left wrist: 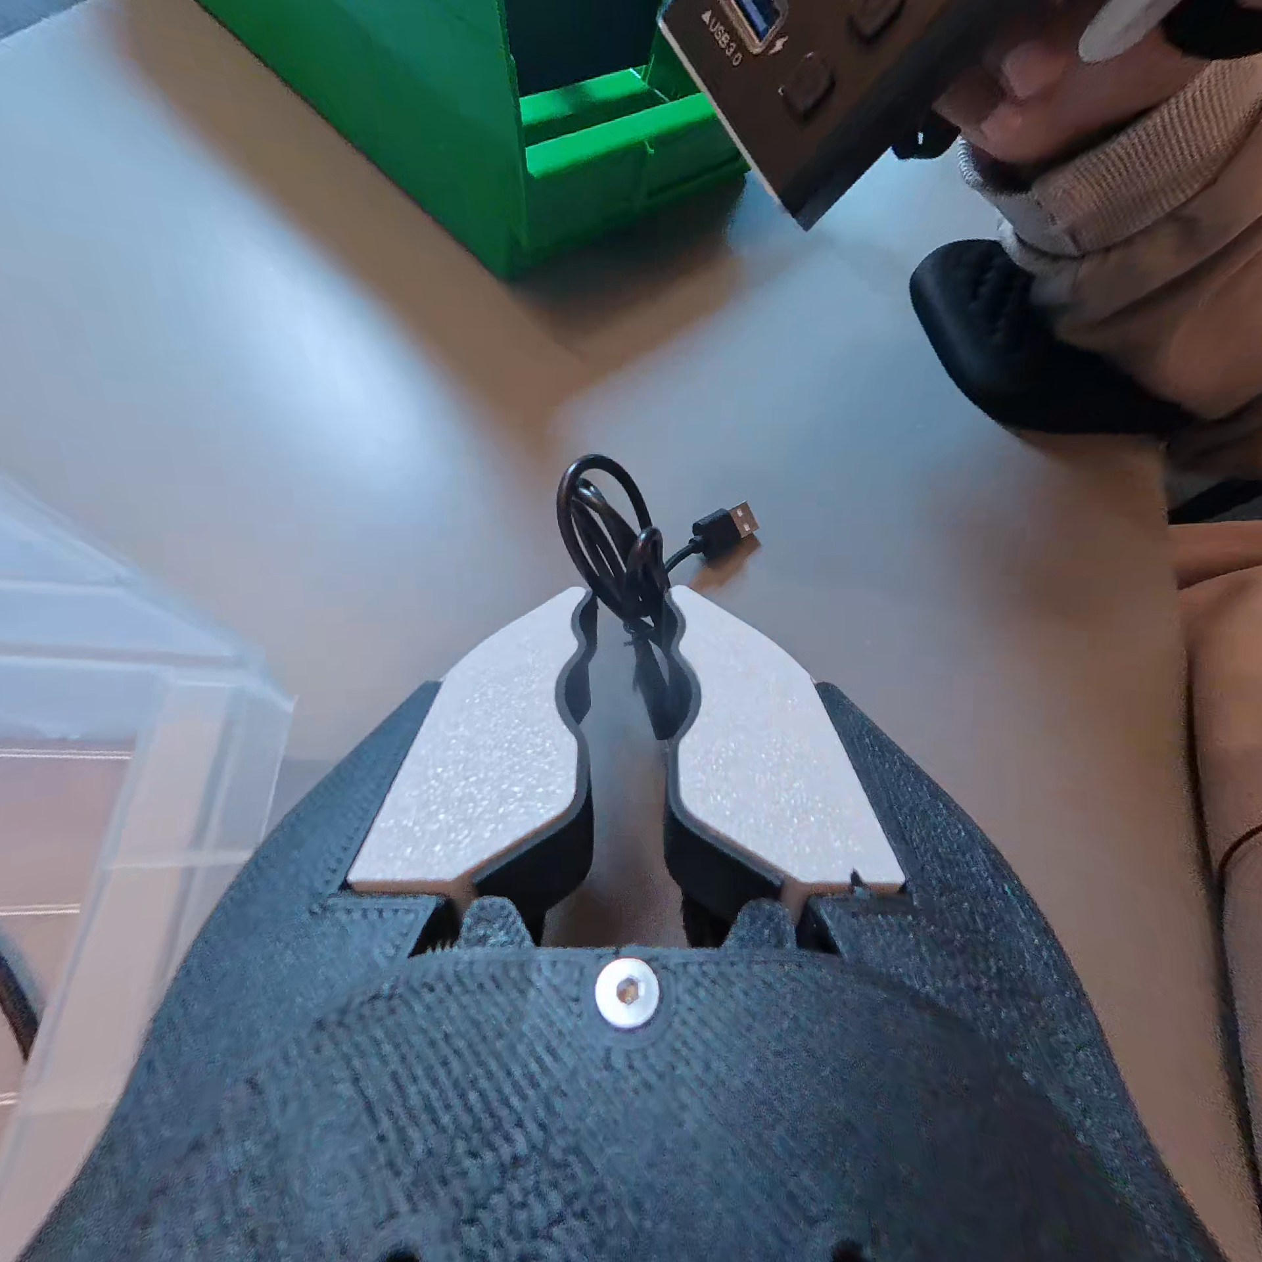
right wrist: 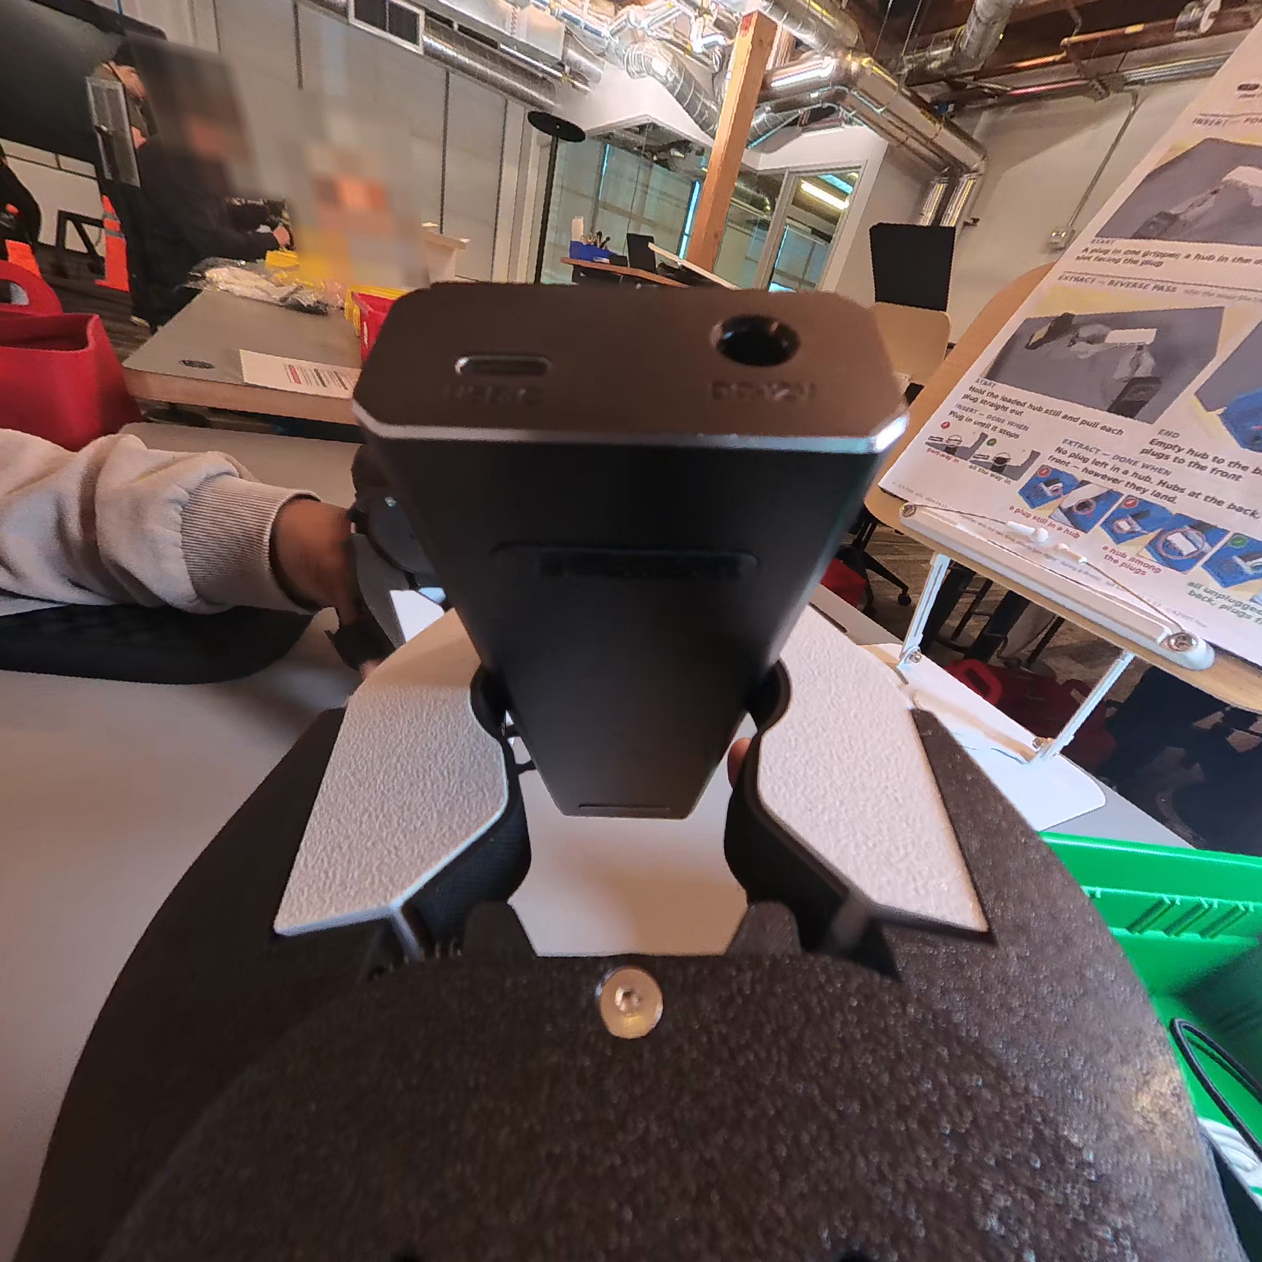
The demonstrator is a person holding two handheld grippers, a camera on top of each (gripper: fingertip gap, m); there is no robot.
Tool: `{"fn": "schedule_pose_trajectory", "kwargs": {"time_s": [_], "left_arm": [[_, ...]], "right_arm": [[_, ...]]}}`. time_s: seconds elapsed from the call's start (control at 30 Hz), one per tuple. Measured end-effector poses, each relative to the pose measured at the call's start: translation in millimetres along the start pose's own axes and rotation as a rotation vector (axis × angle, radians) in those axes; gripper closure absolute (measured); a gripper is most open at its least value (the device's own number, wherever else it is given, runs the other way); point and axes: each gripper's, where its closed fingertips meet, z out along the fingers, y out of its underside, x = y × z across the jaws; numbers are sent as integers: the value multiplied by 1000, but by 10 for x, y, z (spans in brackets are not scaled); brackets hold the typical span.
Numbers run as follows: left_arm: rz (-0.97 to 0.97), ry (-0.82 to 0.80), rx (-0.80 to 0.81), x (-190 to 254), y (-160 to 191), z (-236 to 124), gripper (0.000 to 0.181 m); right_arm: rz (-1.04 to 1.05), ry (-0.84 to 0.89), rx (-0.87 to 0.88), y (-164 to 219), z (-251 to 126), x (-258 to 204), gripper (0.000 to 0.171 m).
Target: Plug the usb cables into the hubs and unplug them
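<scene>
My left gripper (left wrist: 628, 601) is shut on a coiled black usb cable (left wrist: 604, 526). The coil loops up past the fingertips. Its silver usb plug (left wrist: 731, 522) sticks out to the right, low over the grey table (left wrist: 341, 410). My right gripper (right wrist: 628, 690) is shut on a black hub (right wrist: 628, 546) and holds it raised off the table, its end face with two ports pointing away from the camera. The same hub shows in the left wrist view (left wrist: 806, 89) at the top right, well above and beyond the plug, with a blue port facing the camera.
A green bin (left wrist: 546, 136) stands behind the cable and shows at lower right in the right wrist view (right wrist: 1161, 922). A clear plastic box (left wrist: 102, 751) is at left. A black arm pad (left wrist: 1011, 355) lies at right. An instruction sheet on a stand (right wrist: 1127, 375) stands at right. Spacing between my two grippers at the tips: around 15 centimeters.
</scene>
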Motion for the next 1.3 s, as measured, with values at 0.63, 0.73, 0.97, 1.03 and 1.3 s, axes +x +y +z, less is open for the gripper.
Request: {"fn": "schedule_pose_trajectory", "kwargs": {"time_s": [0.63,0.73,0.97,1.03,1.3], "left_arm": [[343,-188,145,-69,-300,-264,151],[383,-108,125,100,-239,-127,151],[542,-46,-9,250,2,182,152],[649,-29,-115,241,97,285,156],[771,146,-377,212,-134,436,152]], "right_arm": [[12,7,-30,127,25,53,101],[25,3,-49,208,47,64,101],[59,-17,-73,327,100,50,100],[69,-21,-77,346,114,51,101],[72,9,-63,297,74,138,100]]}}
